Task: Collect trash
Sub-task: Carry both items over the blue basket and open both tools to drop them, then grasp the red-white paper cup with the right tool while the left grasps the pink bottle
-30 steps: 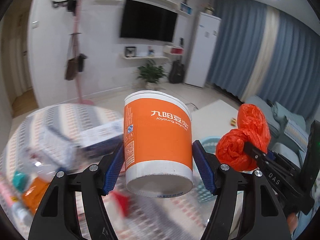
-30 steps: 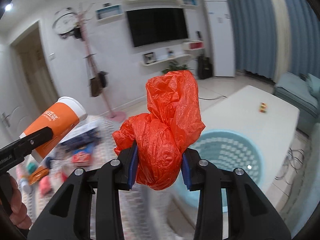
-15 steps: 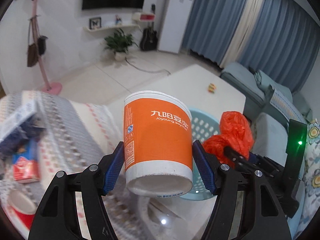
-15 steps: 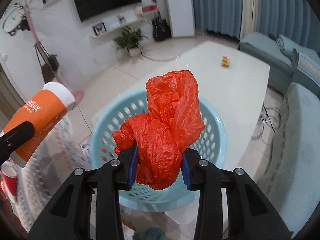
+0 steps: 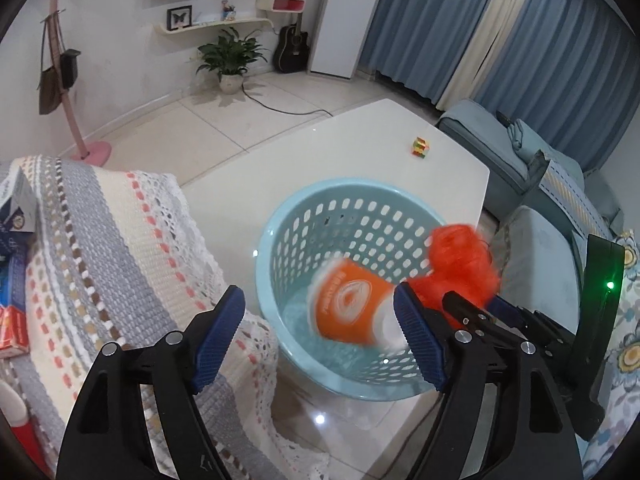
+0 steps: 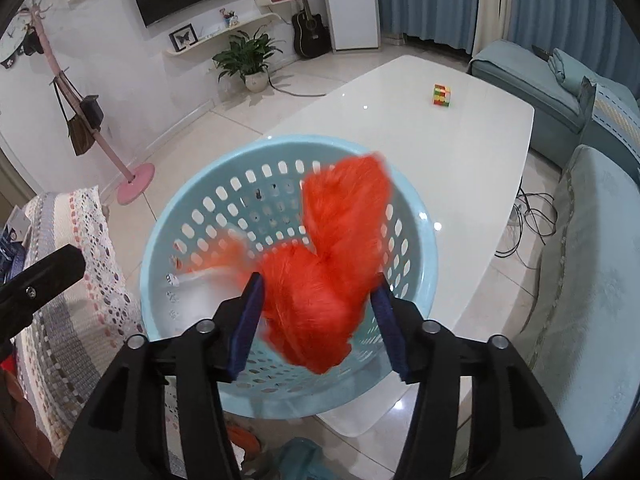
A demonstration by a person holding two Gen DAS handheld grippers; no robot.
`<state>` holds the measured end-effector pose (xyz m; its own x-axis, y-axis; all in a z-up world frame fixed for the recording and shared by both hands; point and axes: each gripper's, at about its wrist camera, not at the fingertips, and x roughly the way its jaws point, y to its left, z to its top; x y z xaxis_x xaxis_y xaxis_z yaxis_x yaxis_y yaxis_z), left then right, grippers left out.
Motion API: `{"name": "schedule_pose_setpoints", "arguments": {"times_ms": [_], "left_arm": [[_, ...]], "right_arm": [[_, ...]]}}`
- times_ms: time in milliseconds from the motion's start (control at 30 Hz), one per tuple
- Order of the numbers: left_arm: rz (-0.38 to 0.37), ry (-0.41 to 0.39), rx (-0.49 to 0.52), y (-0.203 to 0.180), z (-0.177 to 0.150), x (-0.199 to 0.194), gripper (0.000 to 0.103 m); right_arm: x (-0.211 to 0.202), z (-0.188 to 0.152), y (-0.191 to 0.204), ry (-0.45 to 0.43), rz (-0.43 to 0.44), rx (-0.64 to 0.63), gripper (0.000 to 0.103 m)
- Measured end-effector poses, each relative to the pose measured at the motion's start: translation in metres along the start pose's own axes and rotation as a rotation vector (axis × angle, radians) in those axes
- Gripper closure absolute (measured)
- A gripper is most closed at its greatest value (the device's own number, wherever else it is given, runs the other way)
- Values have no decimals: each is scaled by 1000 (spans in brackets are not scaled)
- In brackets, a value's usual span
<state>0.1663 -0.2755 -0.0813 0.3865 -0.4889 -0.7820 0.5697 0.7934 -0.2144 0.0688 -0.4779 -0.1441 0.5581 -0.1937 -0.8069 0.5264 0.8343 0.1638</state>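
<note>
A light blue perforated basket (image 5: 269, 240) (image 6: 160, 236) stands on the white table (image 5: 360, 140). My left gripper (image 5: 318, 336) hangs over its near rim with its jaws opening and nothing between them. An orange paper cup (image 5: 352, 308), blurred, tumbles on its side inside the basket; in the right wrist view the cup (image 6: 216, 264) is an orange-white streak. My right gripper (image 6: 319, 326) is above the basket too, jaws opening. A crumpled red plastic bag (image 6: 332, 264) (image 5: 460, 268), blurred, sits between its pads and is slipping loose.
A striped crocheted blanket (image 5: 120, 260) with boxes (image 5: 12, 216) on it lies left of the basket. A small coloured cube (image 5: 420, 147) (image 6: 441, 95) sits far on the table. A pale blue sofa (image 5: 540, 264) runs along the right.
Both grippers came down over the basket and opened. The cup has left the left gripper and dropped into the basket. The red bag has come loose in the right gripper.
</note>
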Motion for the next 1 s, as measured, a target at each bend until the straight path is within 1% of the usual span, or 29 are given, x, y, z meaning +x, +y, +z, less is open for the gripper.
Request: {"name": "schedule_pose_setpoints", "arguments": {"times_ms": [367,533,633,800,933,1000], "left_arm": [[8,-66,5,6,-14,-36,27],[6,-115,-18,13,-21,-63,27],[1,-144,-26,20,-27,-84,27],[46,-225,-52,38,-35,-131,27],[128,-284,-96,61,-46,-172,26],[182,-310,-140,79,-54,-194,25]], "right_arm": [[-23,-3,13,-38,26,-3,49],[-45,-3,31,-81,61,-35,49],[-61,-3,49,-112,93,-62,49],[-85,-5,83,-153,153,-123,49],[-104,-10,113,-184,211,-176,49],[-111,-14,127,-192,243,-201,45]]}}
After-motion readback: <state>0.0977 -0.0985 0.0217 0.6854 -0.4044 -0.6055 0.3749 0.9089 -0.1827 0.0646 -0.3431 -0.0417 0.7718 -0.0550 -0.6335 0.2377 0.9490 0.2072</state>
